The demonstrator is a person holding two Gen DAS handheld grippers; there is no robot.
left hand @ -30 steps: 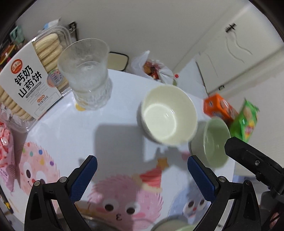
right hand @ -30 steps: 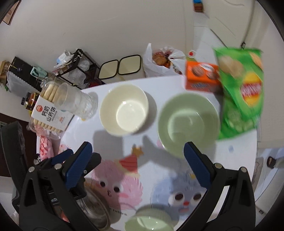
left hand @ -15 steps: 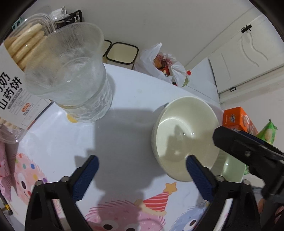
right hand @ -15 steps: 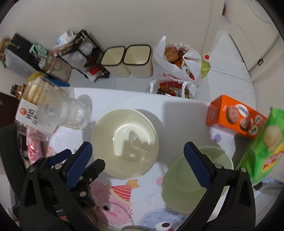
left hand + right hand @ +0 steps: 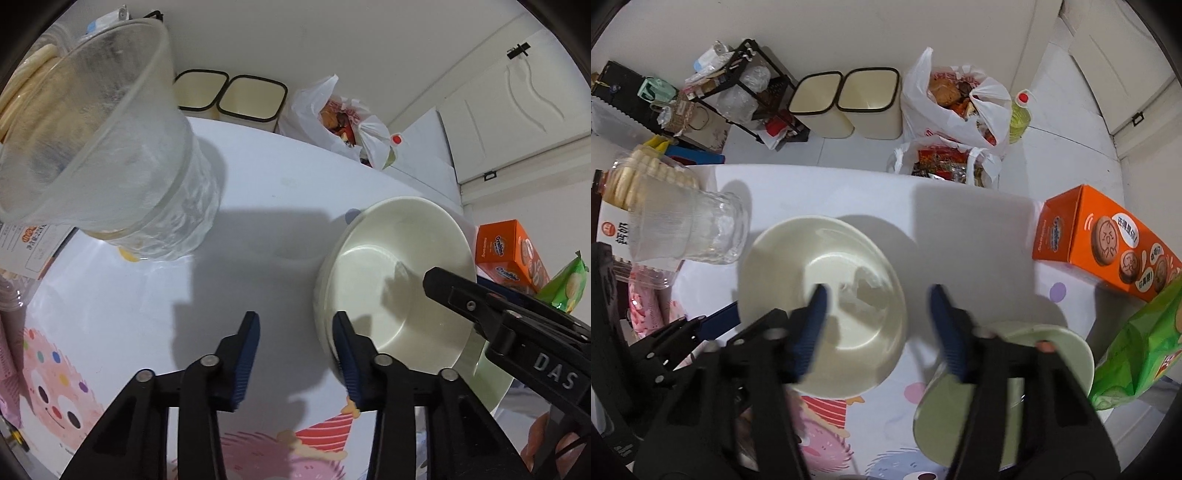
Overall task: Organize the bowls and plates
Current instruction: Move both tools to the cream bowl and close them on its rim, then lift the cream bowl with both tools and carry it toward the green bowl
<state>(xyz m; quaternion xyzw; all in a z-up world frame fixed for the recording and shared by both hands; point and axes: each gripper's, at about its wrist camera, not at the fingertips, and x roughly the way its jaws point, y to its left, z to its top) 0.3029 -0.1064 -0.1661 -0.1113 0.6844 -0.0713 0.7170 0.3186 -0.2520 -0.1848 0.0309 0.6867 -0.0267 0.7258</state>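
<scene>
Both jaw pairs closing, the right gripper [image 5: 877, 325] straddles the cream bowl's [image 5: 827, 295] right rim, which should seat deep between them, while the left gripper [image 5: 295, 354] nears its left rim, grasping nothing yet.

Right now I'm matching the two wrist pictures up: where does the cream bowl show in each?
Left wrist view: cream bowl at right of centre, beside the left gripper, whose jaws are closing.
Right wrist view: cream bowl at centre-left, its right rim between the closing jaws of the right gripper.
Shared landmark: the orange biscuit box, right of the bowl in both.
</scene>
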